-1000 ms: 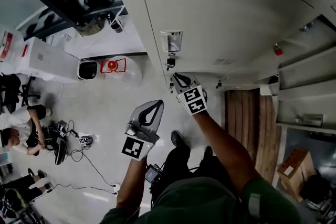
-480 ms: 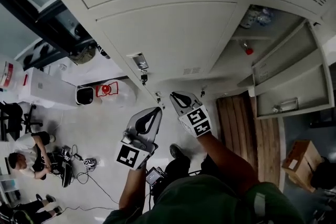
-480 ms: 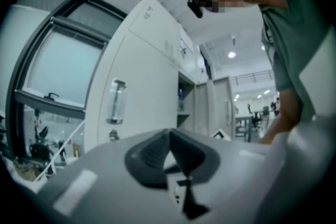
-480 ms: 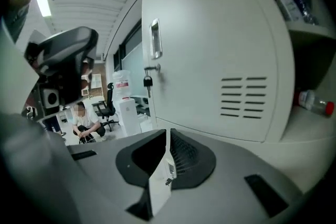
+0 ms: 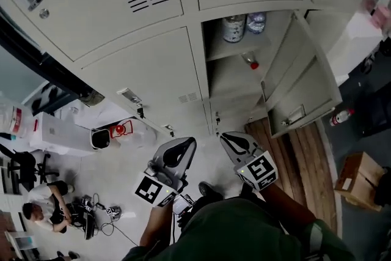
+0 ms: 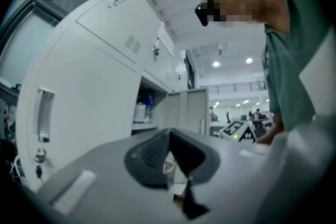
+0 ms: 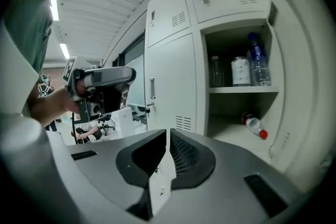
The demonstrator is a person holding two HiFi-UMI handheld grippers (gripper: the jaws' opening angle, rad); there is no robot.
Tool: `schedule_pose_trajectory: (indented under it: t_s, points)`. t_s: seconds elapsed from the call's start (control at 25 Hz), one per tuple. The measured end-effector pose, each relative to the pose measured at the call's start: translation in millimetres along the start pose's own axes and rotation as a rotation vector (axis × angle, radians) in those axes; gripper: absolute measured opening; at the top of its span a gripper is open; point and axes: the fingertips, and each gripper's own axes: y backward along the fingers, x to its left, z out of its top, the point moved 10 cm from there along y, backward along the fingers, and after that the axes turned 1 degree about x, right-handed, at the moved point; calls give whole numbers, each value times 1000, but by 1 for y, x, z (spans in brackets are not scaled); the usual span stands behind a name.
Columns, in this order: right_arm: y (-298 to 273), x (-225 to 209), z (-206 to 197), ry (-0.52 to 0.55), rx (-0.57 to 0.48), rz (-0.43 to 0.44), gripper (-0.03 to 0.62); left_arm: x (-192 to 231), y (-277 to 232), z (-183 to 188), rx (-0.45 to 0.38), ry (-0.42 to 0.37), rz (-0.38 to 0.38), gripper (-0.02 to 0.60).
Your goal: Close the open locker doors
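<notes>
Right claw (image 5: 229, 139), pinched shut, faces beige locker door (image 5: 302, 79) standing open.

The left hand-held gripper (image 5: 181, 152) and the right hand-held gripper (image 5: 231, 141) are held side by side, close but apart, out ahead of the person's body on bent forearms, both pointing away, each with its jaws pressed together and nothing between them.
</notes>
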Motion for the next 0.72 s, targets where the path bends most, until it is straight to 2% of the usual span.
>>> schedule_pose_trajectory:
  t_s: [0.32,0.72]
  points:
    - [118,-43,6,3,-49,-103,21,-58,-72,11,26,-37,-109,5]
    - [198,-100,9,18,-90,-123,15,-112,-133,9,46,-72,-132,5]
